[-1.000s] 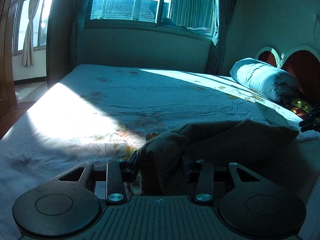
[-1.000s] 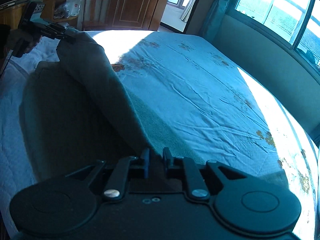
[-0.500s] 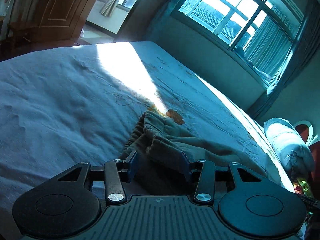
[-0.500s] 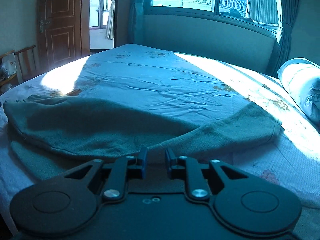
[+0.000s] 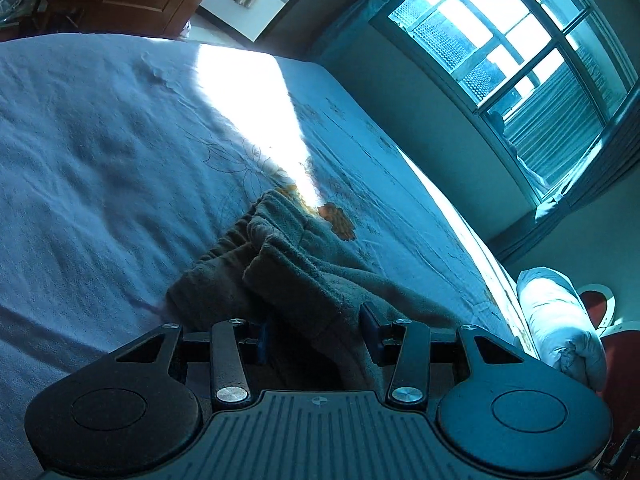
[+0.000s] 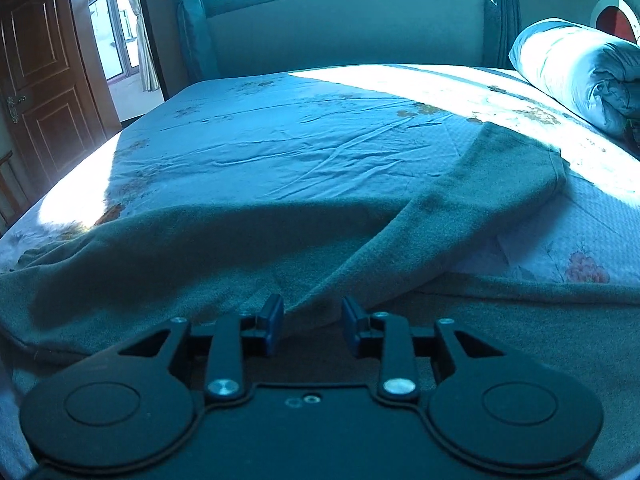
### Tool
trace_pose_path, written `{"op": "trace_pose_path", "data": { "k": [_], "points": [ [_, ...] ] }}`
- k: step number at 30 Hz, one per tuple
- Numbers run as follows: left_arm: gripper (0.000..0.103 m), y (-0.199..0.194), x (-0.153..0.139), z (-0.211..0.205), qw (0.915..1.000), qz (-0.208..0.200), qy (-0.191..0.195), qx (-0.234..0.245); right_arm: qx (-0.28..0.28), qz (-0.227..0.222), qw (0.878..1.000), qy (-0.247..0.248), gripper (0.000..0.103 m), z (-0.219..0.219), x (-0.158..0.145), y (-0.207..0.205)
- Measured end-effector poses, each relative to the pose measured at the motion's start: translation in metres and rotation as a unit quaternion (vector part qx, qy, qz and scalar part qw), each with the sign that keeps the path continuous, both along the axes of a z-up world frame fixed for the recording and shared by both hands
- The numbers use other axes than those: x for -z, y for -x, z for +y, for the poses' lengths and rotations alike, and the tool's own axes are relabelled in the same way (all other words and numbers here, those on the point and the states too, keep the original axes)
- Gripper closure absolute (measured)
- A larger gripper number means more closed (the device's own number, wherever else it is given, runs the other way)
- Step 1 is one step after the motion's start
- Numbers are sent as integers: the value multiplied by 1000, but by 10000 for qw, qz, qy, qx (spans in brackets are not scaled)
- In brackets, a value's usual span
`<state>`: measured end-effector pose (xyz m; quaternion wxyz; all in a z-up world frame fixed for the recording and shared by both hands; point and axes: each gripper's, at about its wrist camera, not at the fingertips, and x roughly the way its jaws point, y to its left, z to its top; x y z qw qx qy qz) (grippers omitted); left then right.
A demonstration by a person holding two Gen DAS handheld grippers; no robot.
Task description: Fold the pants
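Grey-green fleece pants [image 6: 248,248] lie across the bed, one leg [image 6: 492,188] angled toward the pillow. In the left wrist view the bunched waistband end [image 5: 280,248] lies on the sheet just ahead of my left gripper [image 5: 316,336]. Its jaws stand wide apart with cloth lying loosely between them, not pinched. My right gripper [image 6: 310,320] hovers over the pants' near edge, jaws apart, holding nothing.
The bed sheet [image 6: 300,132] is pale blue with flower prints and a bright sun stripe. A rolled quilt [image 6: 576,76] lies at the headboard end and also shows in the left wrist view [image 5: 560,320]. A wooden door [image 6: 36,80] stands left, windows behind the bed.
Both grippers have opened and let go of the pants, which were lifted a second ago and now lie on the bed. The left gripper has tilted and drawn back a little.
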<state>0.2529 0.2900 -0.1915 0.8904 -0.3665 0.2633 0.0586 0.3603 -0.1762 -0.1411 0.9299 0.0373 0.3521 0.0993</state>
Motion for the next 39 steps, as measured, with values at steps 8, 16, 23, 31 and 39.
{"op": "trace_pose_path", "data": {
  "k": [8, 16, 23, 31, 39],
  "points": [
    [75, -19, -1, 5, 9998, 131, 33, 160, 350, 806, 9915, -958, 103, -10, 27, -38],
    [79, -69, -83, 40, 9753, -1327, 579, 1670, -209, -936, 9872, -1273, 103, -35, -62, 32],
    [79, -51, 17, 43, 9860, 433, -235, 1595, -166, 256, 9936, -1091, 103, -23, 38, 58],
    [79, -34, -18, 41, 9866, -160, -339, 1587, -321, -195, 9940, -1030, 103, -30, 2, 80],
    [79, -33, 2, 43, 9864, 125, -537, 1546, -198, 243, 9953, -917, 103, -21, 29, 75]
  ]
}}
